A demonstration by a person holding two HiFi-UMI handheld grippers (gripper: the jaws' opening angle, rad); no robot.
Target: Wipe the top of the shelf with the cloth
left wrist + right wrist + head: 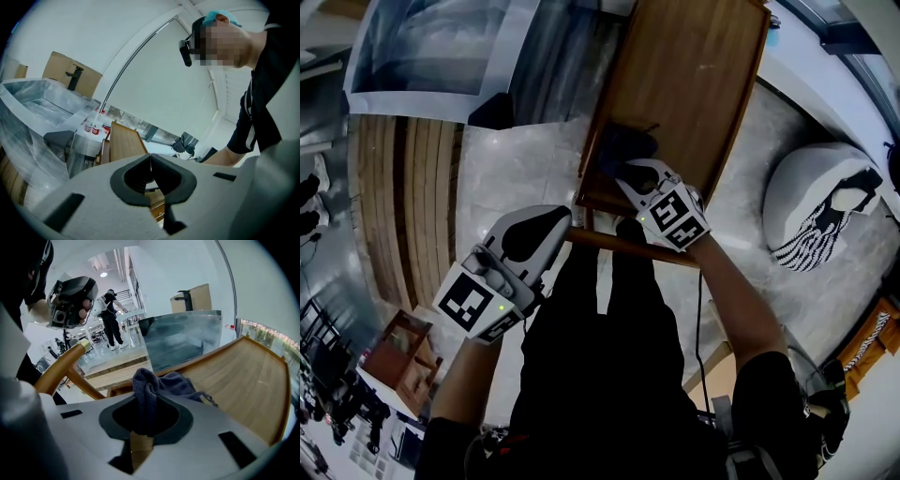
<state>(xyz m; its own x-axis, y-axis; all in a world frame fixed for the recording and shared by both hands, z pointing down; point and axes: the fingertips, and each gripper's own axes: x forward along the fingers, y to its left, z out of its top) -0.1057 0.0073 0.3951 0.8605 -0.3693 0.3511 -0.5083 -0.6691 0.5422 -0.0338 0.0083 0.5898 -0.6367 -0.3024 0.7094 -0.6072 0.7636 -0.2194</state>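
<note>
Pinching a bunched dark blue cloth [147, 387], our right gripper [636, 174] has its jaws clamped on one fold of it, while the rest of the fabric spills forward onto the shelf top [243, 380]. From the head view we see the cloth sitting at the near left corner of that top, touching the wood, with the rest of the board bare.

The shelf top is warm brown wood with a visible grain and a slightly raised rim along its edges. A rounded wooden bar [628, 246] runs across just below its near edge.

Our left gripper [150, 161] has its jaws pressed together with nothing between them. It hangs off the shelf, over the floor to the left of our legs, its tip near the end of the wooden bar.

Around us we see a pale grey, marbled floor [502, 178], a strip of wooden slats [403, 178] on the left and a clear tank [431, 47] beyond it. A white beanbag [825, 202] with a black-and-white striped patch rests on the floor to the right of the shelf. In the right gripper view, a person [110, 315] stands far back in a bright hall.
</note>
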